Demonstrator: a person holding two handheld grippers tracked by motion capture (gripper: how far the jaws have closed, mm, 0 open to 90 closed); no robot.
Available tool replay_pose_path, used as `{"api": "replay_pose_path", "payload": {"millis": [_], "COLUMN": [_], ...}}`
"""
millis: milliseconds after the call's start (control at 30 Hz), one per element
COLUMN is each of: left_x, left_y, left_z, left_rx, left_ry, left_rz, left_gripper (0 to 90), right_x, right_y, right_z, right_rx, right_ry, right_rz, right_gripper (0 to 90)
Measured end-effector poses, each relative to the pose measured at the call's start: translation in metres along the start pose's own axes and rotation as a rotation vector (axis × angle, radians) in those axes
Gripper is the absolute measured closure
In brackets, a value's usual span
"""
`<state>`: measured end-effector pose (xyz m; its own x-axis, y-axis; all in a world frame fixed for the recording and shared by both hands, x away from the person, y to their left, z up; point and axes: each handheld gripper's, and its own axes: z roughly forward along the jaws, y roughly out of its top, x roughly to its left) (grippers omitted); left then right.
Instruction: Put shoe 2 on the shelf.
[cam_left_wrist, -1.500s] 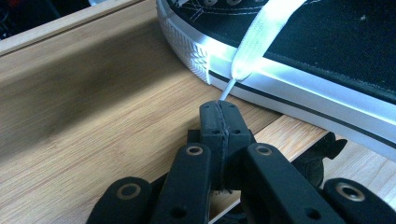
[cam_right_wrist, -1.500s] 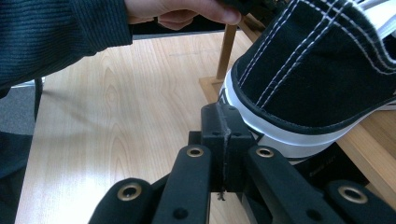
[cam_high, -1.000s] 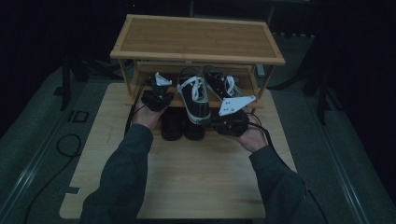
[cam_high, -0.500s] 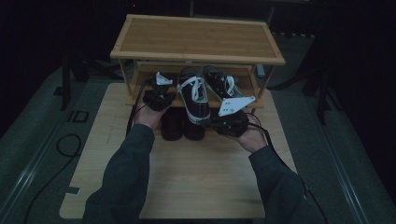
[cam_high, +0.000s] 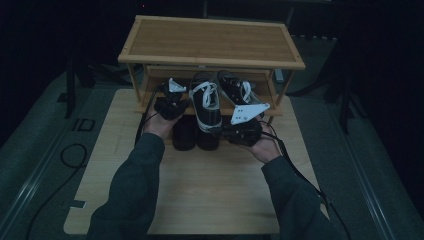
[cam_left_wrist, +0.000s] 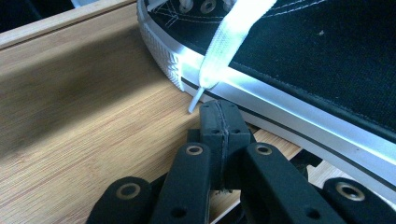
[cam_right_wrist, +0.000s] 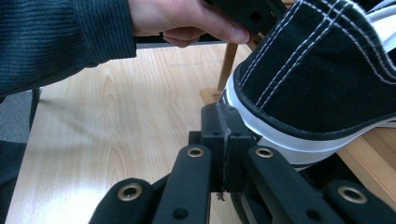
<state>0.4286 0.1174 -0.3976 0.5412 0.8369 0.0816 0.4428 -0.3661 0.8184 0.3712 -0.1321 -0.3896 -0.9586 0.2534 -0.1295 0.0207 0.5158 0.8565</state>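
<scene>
I see a black sneaker (cam_high: 206, 107) with white laces on the lower shelf (cam_high: 265, 97) of the wooden rack (cam_high: 210, 42), its long axis running 12 to 6 and its heel overhanging the shelf edge toward me. A second sneaker (cam_high: 235, 90) lies just beside it at 2 o'clock.

My left hand (cam_high: 159, 125) holds the left gripper (cam_high: 170, 102) at the shoe's 9 o'clock side; my right hand (cam_high: 265, 147) holds the right gripper (cam_high: 240, 132) at its 4 o'clock.

The left gripper view adds a white lace tip (cam_left_wrist: 196, 100) hanging just past the pressed-together jaws, which hold nothing. The right gripper view shows its jaws likewise pressed together and empty, close by the sneaker's heel (cam_right_wrist: 289, 107), with the table (cam_right_wrist: 116, 126) beyond.
</scene>
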Motion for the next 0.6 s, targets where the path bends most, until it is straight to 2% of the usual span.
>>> {"api": "replay_pose_path", "payload": {"millis": [600], "left_x": [0.000], "left_y": [-0.001], "left_z": [0.000], "left_rx": [-0.006], "left_ry": [-0.002], "left_rz": [-0.015], "left_gripper": [90.0], "right_x": [0.005], "right_y": [0.008], "right_z": [0.014], "right_rx": [0.005], "right_ry": [-0.036], "right_rz": [-0.041], "right_gripper": [90.0]}}
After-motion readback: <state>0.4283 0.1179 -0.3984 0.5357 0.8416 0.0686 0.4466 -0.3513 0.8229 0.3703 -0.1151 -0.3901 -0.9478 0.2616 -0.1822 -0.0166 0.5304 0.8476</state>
